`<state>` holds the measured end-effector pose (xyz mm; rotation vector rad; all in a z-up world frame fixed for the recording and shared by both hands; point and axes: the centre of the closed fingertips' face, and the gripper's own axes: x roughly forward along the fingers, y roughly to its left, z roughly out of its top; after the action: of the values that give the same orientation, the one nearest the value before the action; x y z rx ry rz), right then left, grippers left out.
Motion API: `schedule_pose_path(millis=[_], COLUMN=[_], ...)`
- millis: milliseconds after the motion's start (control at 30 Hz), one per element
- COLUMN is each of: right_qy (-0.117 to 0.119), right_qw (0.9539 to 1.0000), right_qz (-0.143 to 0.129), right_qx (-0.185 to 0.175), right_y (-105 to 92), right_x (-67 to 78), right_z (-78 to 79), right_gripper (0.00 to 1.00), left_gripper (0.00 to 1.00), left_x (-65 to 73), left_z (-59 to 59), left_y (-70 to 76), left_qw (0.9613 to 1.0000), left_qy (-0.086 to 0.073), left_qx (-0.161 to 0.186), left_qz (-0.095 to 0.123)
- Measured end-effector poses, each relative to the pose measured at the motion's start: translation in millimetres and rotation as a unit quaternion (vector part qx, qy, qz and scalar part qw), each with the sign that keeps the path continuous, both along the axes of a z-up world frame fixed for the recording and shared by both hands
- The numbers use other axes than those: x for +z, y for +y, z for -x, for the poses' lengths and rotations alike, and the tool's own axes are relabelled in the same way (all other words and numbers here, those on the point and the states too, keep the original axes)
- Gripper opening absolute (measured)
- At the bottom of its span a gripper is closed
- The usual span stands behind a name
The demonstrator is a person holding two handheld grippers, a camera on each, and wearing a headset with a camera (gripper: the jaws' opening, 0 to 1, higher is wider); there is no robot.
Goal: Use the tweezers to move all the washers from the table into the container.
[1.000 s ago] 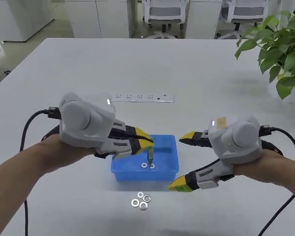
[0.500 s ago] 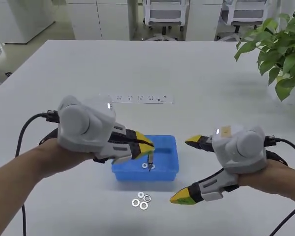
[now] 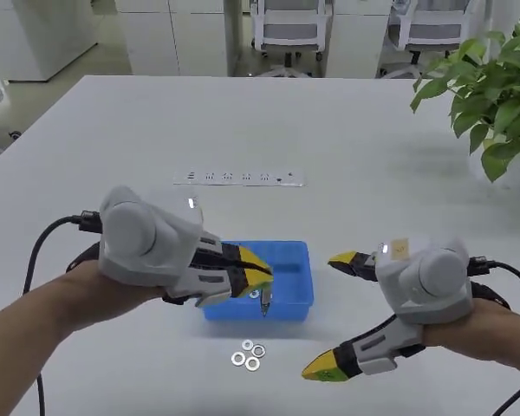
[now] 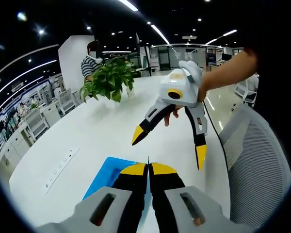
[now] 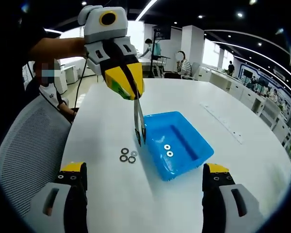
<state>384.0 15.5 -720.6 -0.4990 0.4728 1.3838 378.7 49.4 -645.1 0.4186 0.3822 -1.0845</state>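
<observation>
We find ourselves in an open-plan office: swivel chairs [image 3: 284, 24] behind a long white table [image 3: 347, 130], a leafy plant [image 3: 494, 95], strip lights [image 4: 160, 34] overhead.

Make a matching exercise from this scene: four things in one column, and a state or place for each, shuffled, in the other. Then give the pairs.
1 left gripper
2 right gripper
3 blue plastic container
4 white power strip

A jaws wide open, empty
B holds two silver metal washers
C shut on thin metal tweezers
D lies flat beyond the container

Pairs: 1-C, 2-A, 3-B, 4-D
</observation>
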Motion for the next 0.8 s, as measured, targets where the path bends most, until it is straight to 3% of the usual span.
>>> schedule_pose_path(millis=[800], right_qy=[0.007], right_qw=[0.9998], right_qz=[0.001], right_qx=[0.016], right_y=[3.4], right_x=[-9.2], right_z=[14.1], right_gripper=[0.95], left_gripper=[0.06], left_x=[-34.7], left_z=[10.8], left_y=[-1.8], left_qw=[0.9996], left_qy=[0.027], left_qx=[-0.004], left_qz=[-0.003])
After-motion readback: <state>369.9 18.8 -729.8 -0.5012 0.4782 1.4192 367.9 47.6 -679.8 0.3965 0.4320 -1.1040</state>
